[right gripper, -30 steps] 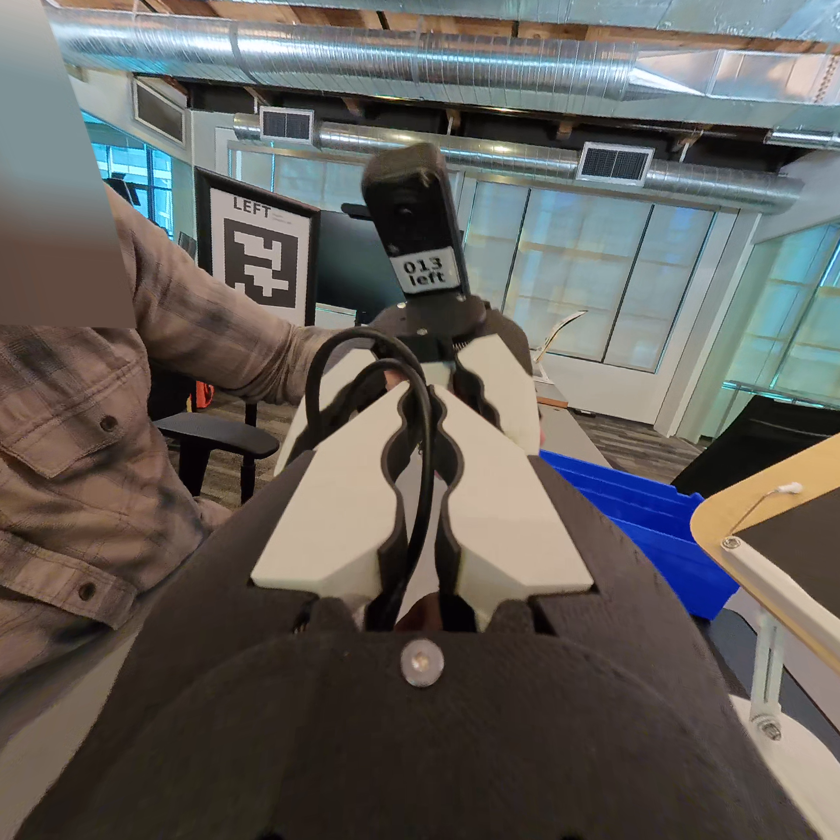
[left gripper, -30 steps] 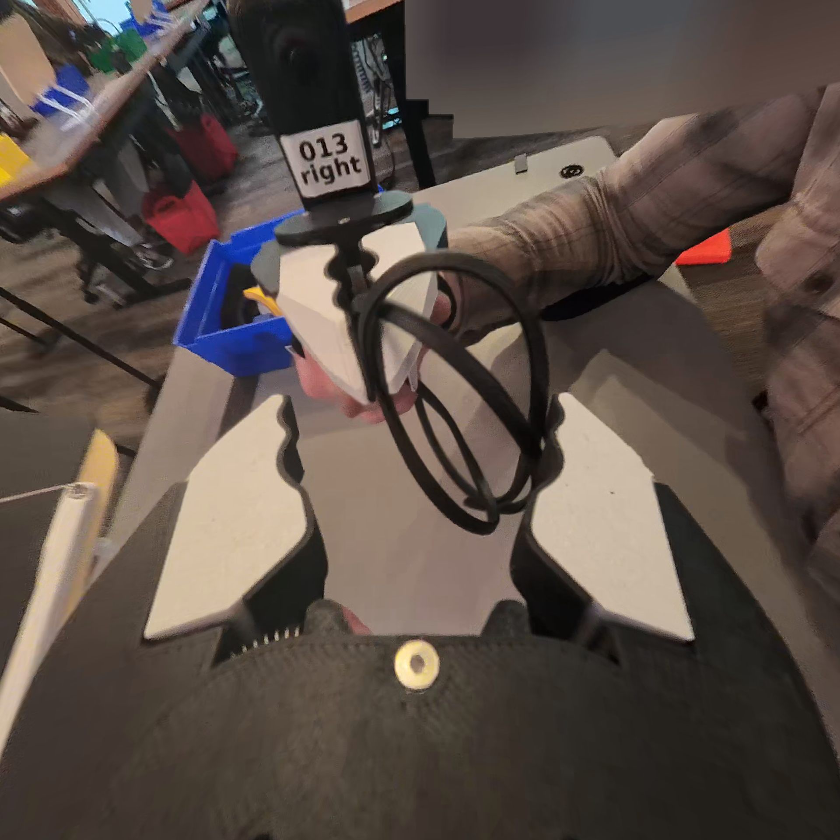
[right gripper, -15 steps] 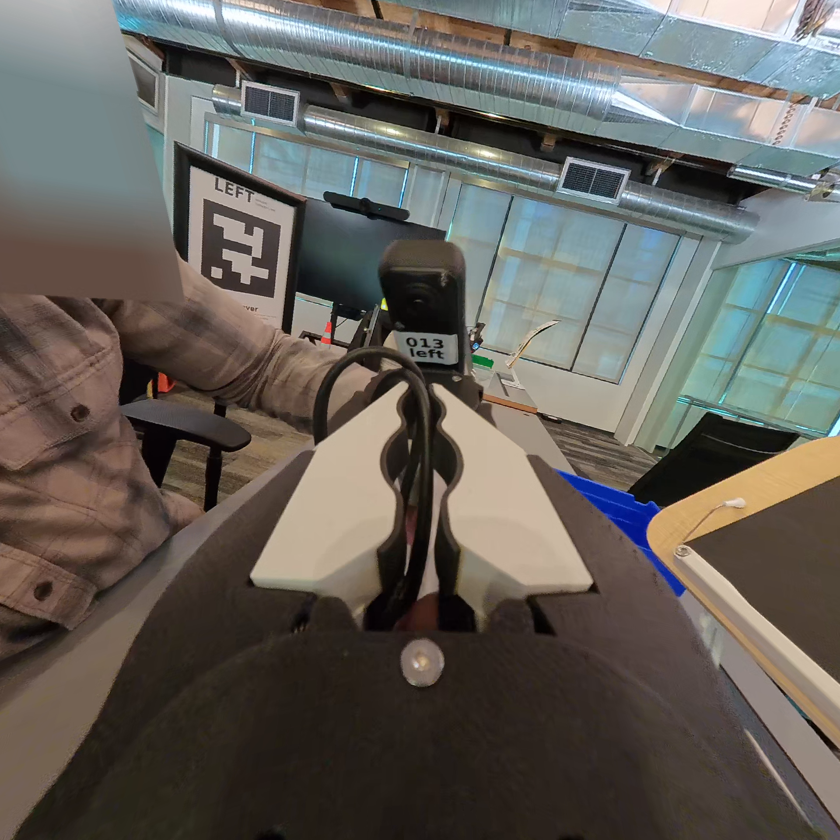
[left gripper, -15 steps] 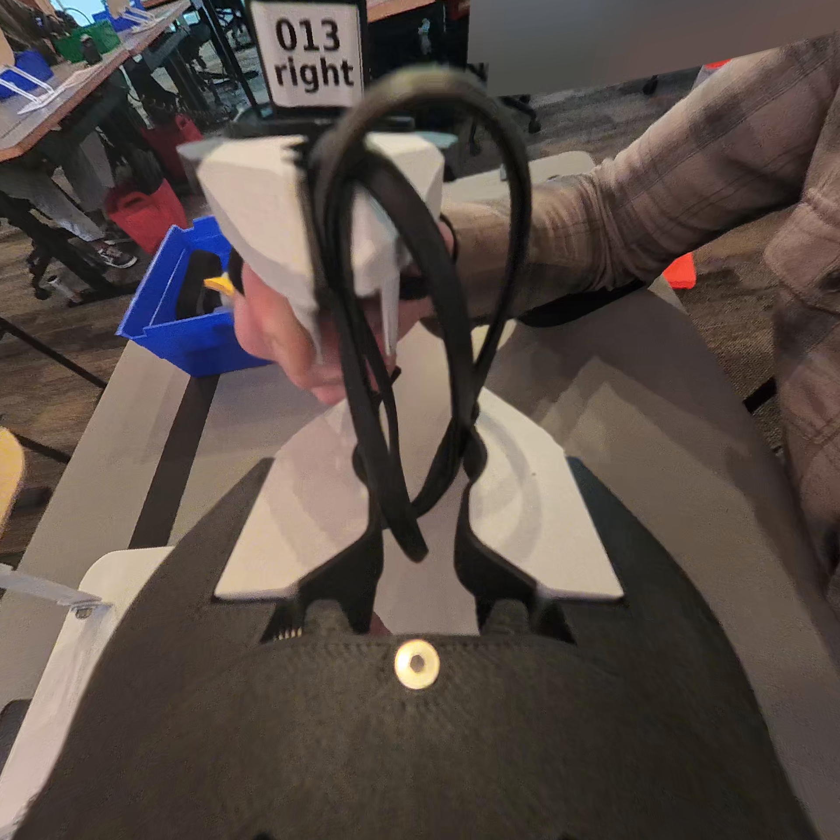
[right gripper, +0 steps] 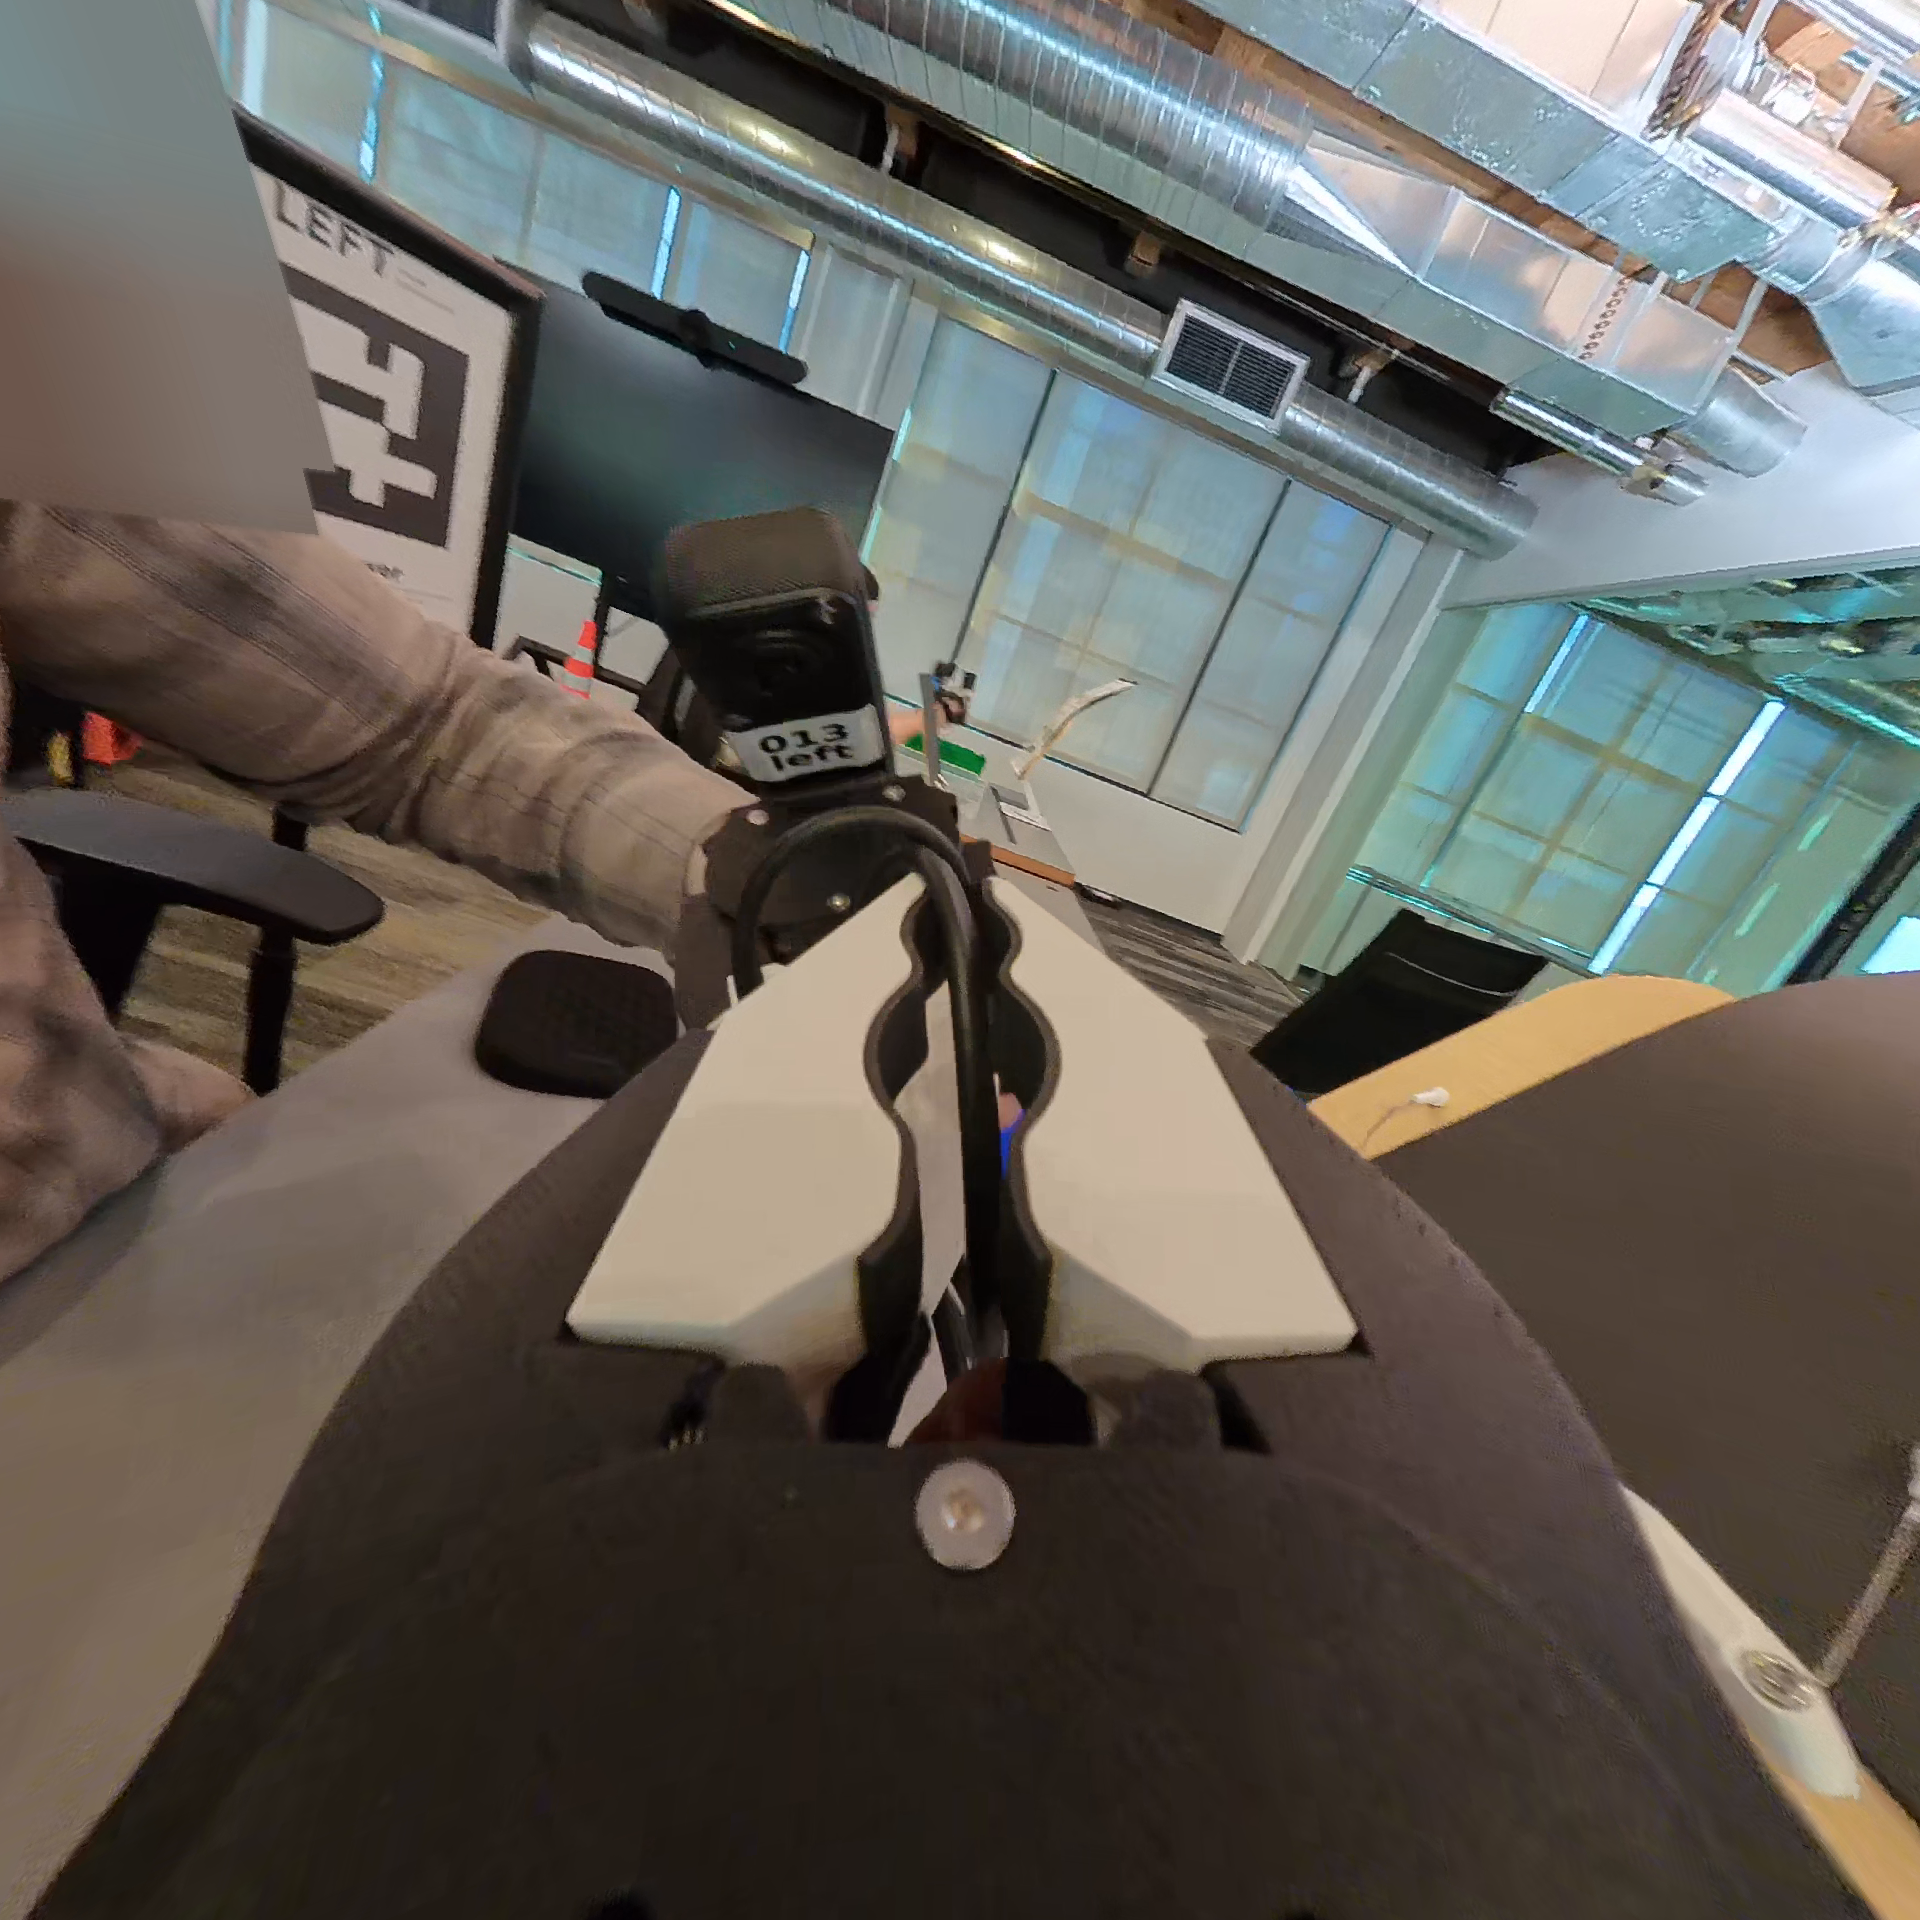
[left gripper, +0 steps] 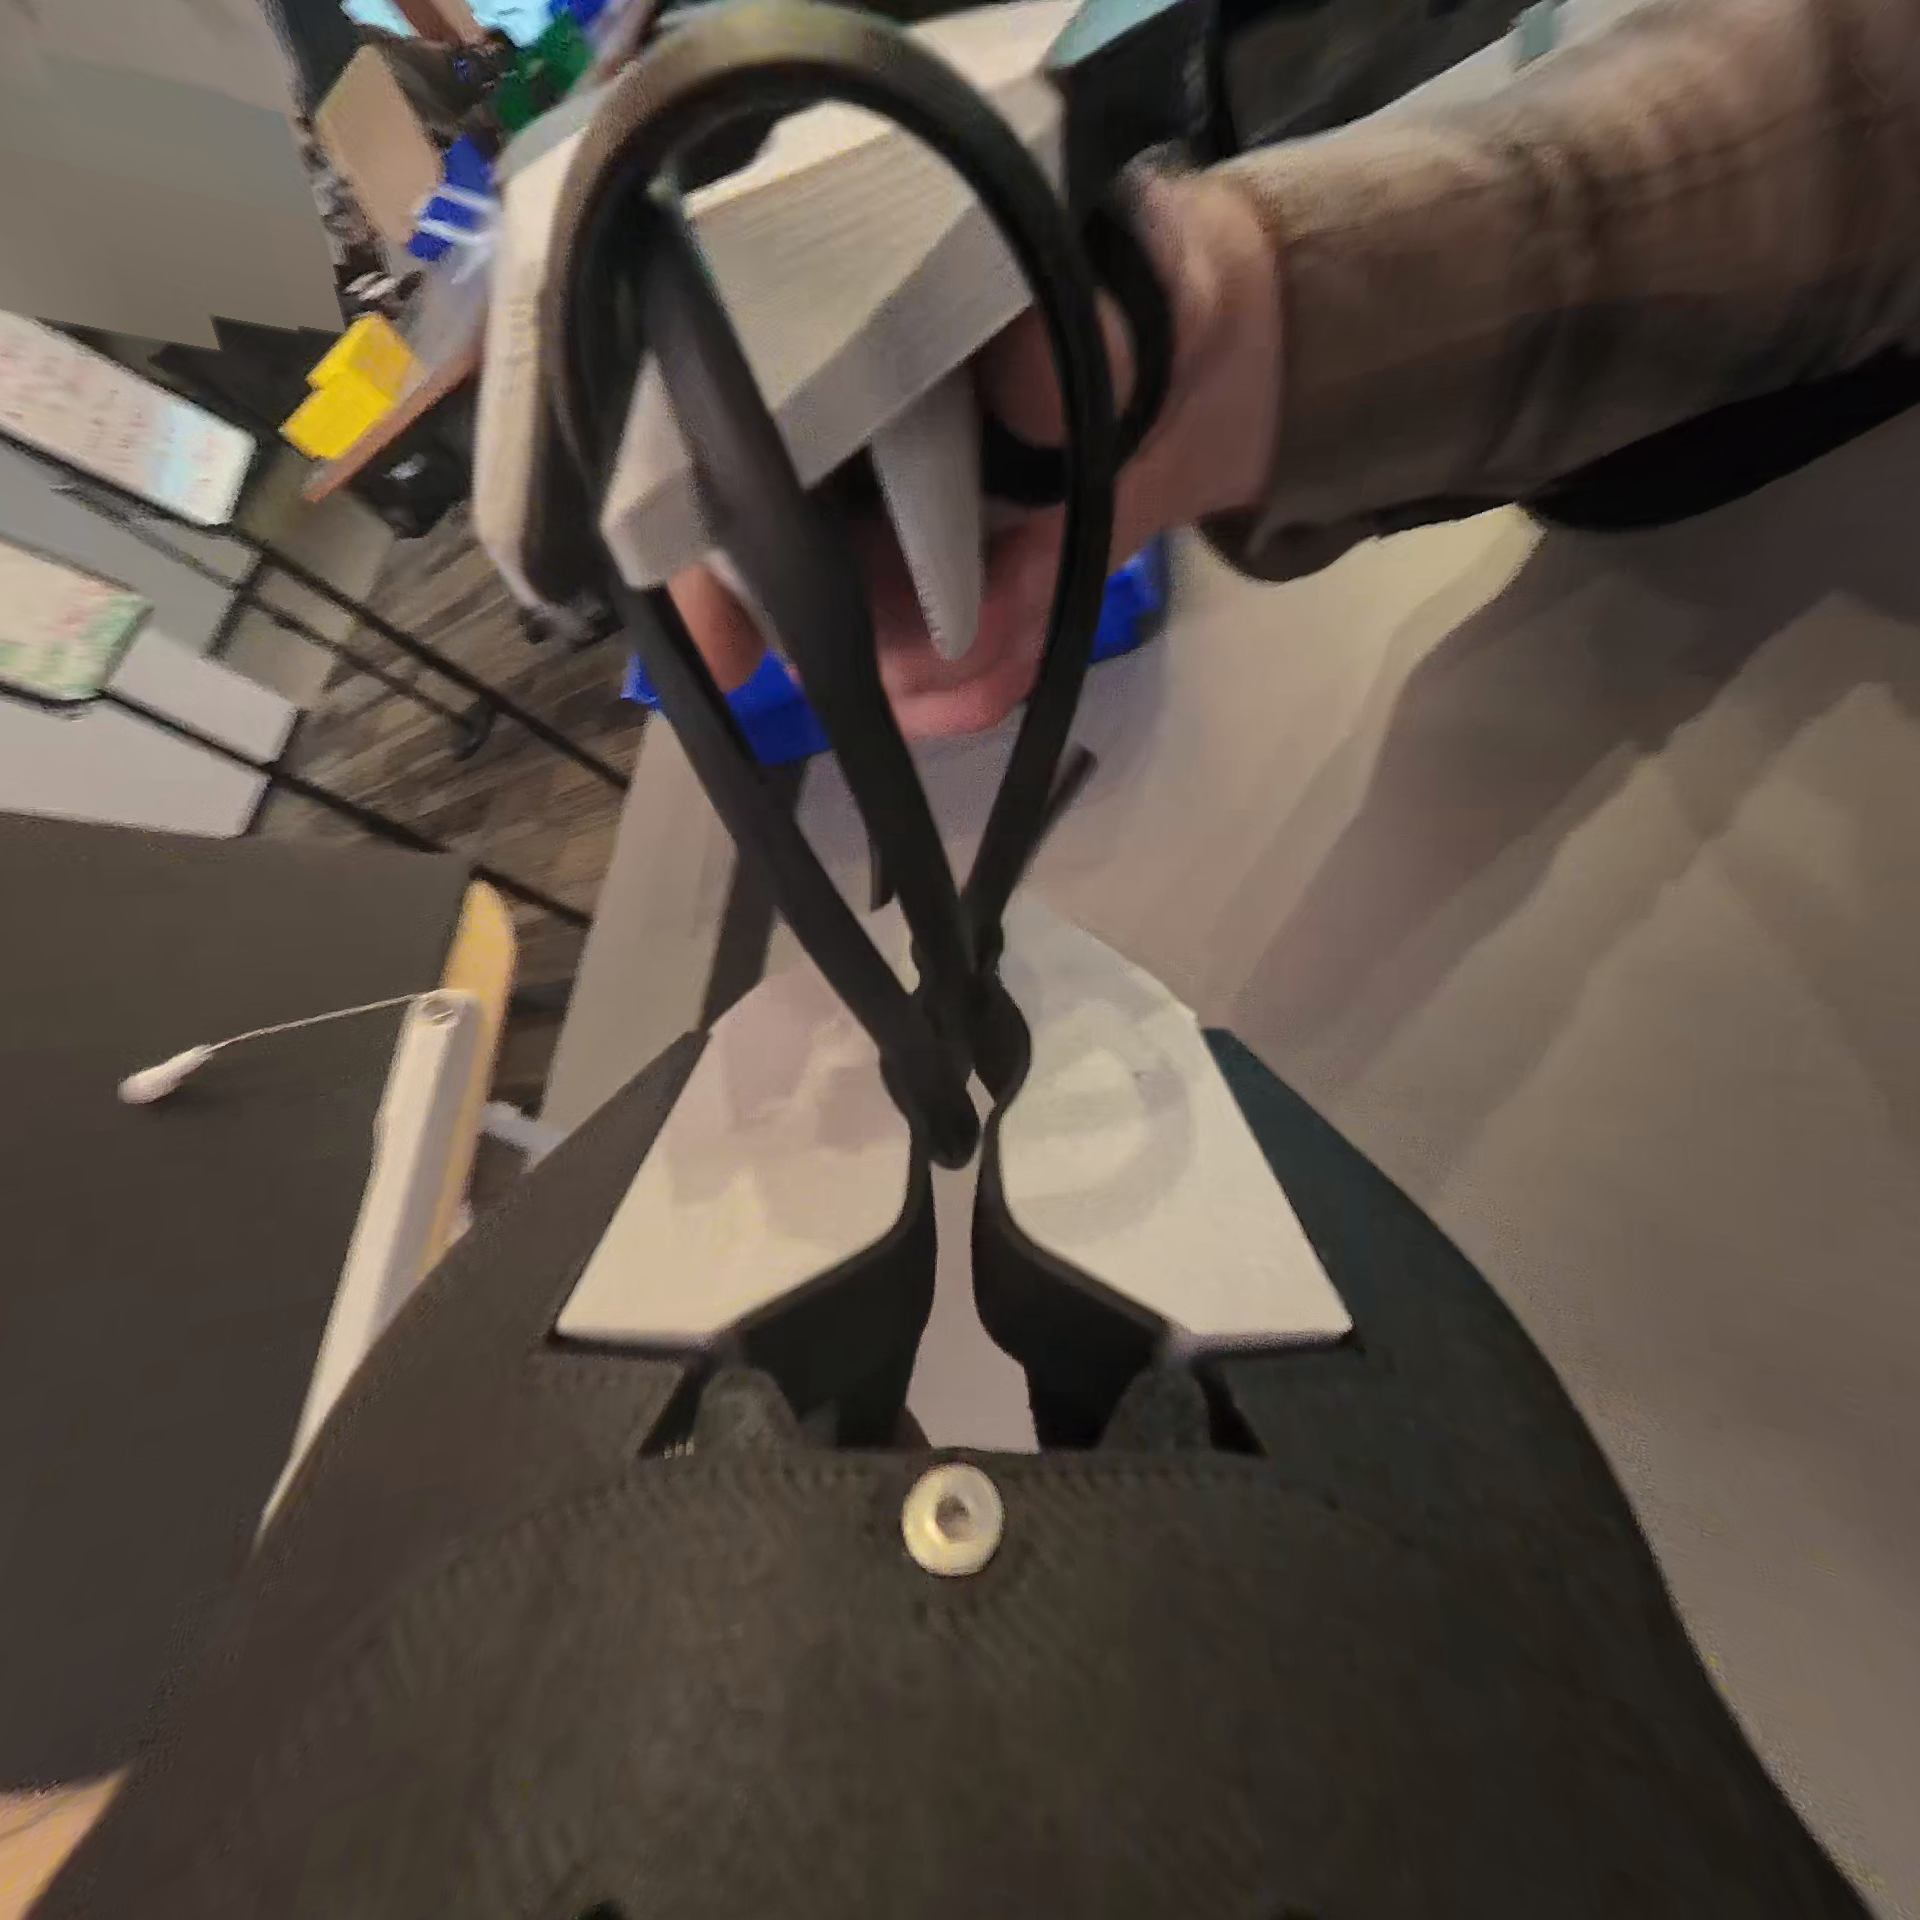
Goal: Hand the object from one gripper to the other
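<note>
Item: black looped cord (left gripper: 831, 582), held in the air above a grey table (left gripper: 1558, 935).
Left gripper (left gripper: 961, 1039): jaws closed on the cord's near, crossed end.
Right gripper (right gripper: 961, 1039): jaws closed on the cord's far loop, facing the left one at close range.
Nearby: blue bin (left gripper: 774, 717) far behind, partly hidden; plaid sleeve (left gripper: 1558, 260) at right.

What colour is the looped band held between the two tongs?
Black. The looped band shows best in the left wrist view, stretched between the left tongs and the right tongs.
</note>
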A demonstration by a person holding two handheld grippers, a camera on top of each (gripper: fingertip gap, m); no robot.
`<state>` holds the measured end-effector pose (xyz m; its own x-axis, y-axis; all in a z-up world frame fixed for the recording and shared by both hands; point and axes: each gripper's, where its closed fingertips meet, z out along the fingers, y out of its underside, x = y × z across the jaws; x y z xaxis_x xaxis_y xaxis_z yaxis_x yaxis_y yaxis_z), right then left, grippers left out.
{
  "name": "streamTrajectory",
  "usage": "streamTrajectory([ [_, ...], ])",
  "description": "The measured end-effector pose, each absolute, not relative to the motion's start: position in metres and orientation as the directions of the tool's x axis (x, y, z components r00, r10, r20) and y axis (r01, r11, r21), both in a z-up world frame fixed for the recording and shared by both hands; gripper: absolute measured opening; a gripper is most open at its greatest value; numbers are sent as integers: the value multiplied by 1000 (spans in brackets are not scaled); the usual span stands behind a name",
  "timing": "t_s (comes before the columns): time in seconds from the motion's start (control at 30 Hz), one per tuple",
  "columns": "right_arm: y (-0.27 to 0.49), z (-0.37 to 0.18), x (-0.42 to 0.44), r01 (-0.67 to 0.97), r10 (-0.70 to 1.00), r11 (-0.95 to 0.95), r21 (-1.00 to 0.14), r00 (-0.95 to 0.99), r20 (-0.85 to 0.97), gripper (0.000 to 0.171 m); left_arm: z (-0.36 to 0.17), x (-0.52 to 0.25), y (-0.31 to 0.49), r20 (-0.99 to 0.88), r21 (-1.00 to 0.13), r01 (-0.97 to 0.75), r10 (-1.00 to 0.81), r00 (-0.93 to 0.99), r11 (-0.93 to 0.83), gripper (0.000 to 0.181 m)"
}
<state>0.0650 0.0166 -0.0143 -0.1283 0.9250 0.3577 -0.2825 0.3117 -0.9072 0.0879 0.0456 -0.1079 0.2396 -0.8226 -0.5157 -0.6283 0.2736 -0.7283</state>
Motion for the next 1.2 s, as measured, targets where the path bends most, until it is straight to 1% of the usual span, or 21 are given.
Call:
streamTrajectory([
  [0.07,22,-15,65,-250,914,366,-896,-85,397,7,-104,80,58,-570,-698,-662,-772,281,274,1],
  [0.17,34,-15,66,-187,891,445,-876,-3,453,24,-96,68,74,-652,-648,-707,-686,323,284,1],
  [0.23,39,-14,68,-153,872,487,-860,34,488,29,-92,63,81,-698,-617,-729,-633,334,296,1],
  [0.47,65,-7,75,-101,874,480,-871,146,464,49,-79,62,88,-681,-671,-685,-602,417,284,0],
  [0.57,81,-5,79,-44,854,490,-870,223,470,53,-71,59,92,-684,-683,-671,-575,448,289,1],
  [0.7,103,-6,86,33,832,476,-879,308,462,52,-65,54,96,-694,-683,-671,-542,474,289,1],
  [0.77,113,-5,89,36,838,440,-897,342,424,52,-59,50,100,-697,-685,-670,-521,492,284,1],
  [0.87,120,-5,92,-10,873,374,-927,342,348,54,-49,43,106,-702,-690,-669,-476,529,276,0],
  [0.97,113,-1,89,-129,941,258,-957,258,219,67,-35,35,113,-706,-698,-664,-415,574,268,1],
  [1.03,107,-1,84,-195,975,157,-968,185,121,81,-28,30,118,-714,-694,-669,-370,594,264,1],
  [1.1,97,-5,74,-219,992,82,-972,108,60,97,-25,29,121,-749,-660,-703,-316,583,267,0],
  [1.2,81,-12,58,-201,996,73,-977,73,59,117,-27,35,123,-785,-618,-737,-269,558,273,0],
])
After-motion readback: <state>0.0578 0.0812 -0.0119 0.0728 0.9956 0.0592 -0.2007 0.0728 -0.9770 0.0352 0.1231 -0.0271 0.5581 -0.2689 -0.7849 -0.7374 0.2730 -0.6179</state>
